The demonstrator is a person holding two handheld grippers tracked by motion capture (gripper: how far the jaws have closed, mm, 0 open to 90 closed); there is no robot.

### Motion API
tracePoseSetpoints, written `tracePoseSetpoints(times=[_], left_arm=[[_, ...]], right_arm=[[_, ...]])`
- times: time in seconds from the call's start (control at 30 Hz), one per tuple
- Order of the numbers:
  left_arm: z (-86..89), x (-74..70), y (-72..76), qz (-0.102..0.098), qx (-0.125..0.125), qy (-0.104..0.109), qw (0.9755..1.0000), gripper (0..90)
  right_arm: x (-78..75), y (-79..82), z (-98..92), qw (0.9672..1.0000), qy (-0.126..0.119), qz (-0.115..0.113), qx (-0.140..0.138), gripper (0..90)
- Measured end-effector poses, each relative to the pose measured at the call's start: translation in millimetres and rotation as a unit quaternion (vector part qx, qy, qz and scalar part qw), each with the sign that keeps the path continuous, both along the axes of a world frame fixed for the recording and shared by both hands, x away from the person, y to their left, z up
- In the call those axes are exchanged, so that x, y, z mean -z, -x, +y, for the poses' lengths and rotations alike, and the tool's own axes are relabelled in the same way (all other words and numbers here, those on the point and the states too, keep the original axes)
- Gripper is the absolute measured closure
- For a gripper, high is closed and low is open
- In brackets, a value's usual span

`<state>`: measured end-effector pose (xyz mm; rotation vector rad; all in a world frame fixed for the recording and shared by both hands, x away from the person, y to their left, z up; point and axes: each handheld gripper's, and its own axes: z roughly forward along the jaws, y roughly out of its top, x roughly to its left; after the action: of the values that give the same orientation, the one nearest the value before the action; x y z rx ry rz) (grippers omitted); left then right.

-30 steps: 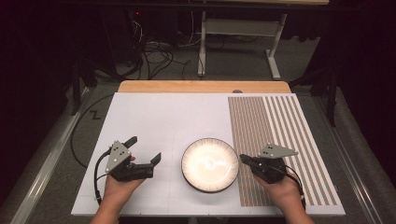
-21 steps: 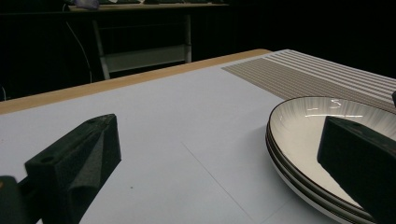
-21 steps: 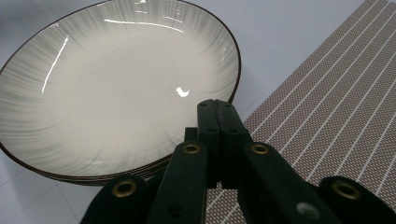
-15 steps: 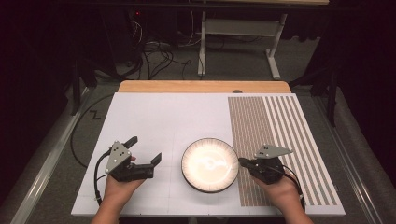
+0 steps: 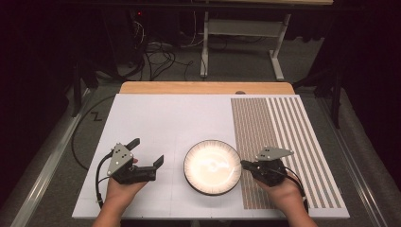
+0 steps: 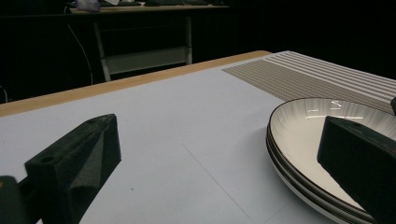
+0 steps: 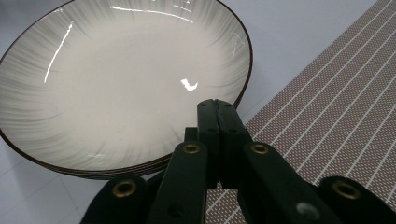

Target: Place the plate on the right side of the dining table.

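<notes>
Starting nearest the person, the right gripper is held with its black jaws pressed flat together and nothing between them, their joined tip poised just over the near rim of the round white glazed plate with a dark edge. In the left gripper view a second dark rim line can be seen under the first, so what lies there appears to be a stack of such plates. With the jaws shut, the rim cannot be taken; a push from the closed tip could be expected to slide the stack across the smooth white table sheet or to tip the top plate.

Just beyond its own spread, empty jaws, the left gripper has the plate close beside one fingertip. A thin glazed rim could slip if it were pinched too shallowly.

Farther from the right fingers, the brown striped woven mat lies touching the plates' side; its edge could catch a dragged plate.
</notes>
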<state>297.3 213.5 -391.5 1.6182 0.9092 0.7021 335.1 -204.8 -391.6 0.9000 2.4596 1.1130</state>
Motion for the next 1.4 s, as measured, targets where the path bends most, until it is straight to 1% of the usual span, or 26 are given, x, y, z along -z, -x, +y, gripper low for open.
tracePoseSetpoints(times=[0.17, 0.33, 0.57, 0.83, 1.03, 1.13, 1.27, 1.4], left_arm=[[0.1, 0.1, -0.2, 0.0, 0.0, 0.001, 1.0, 0.1], [-0.1, 0.1, -0.3, 0.0, 0.0, 0.001, 1.0, 0.1], [0.1, -0.2, 0.1, -0.002, -0.001, 0.003, 1.0, 0.1], [0.2, 0.2, -0.4, -0.001, -0.001, 0.004, 1.0, 0.1], [0.4, 0.5, -0.6, 0.0, -0.001, 0.005, 1.0, 0.1], [0.5, 0.4, -0.6, 0.0, -0.001, 0.005, 1.0, 0.1], [0.8, 0.4, -0.6, 0.0, -0.001, 0.004, 1.0, 0.1], [0.5, 0.6, -0.7, 0.0, -0.001, 0.005, 1.0, 0.1]], right_arm=[[0.2, 0.4, 2.9, 0.9999, 0.012, 0.001, -0.003, 90.0], [0.1, 0.2, 3.3, 0.9999, 0.015, 0.002, -0.003, 90.0], [-0.8, 0.7, 5.2, 0.9996, 0.028, -0.004, -0.006, 90.0], [-0.9, -0.6, 6.2, 0.9994, 0.034, -0.003, -0.007, 90.0], [-2.3, 0.2, 9.2, 0.9986, 0.05, -0.008, -0.011, 90.0], [-2.3, 0.2, 10.2, 0.9985, 0.052, -0.01, -0.012, 90.0], [-3.3, 1.1, 11.6, 0.998, 0.061, -0.012, -0.012, 90.0], [-4.0, 1.9, 12.6, 0.9978, 0.063, -0.014, -0.013, 90.0]])
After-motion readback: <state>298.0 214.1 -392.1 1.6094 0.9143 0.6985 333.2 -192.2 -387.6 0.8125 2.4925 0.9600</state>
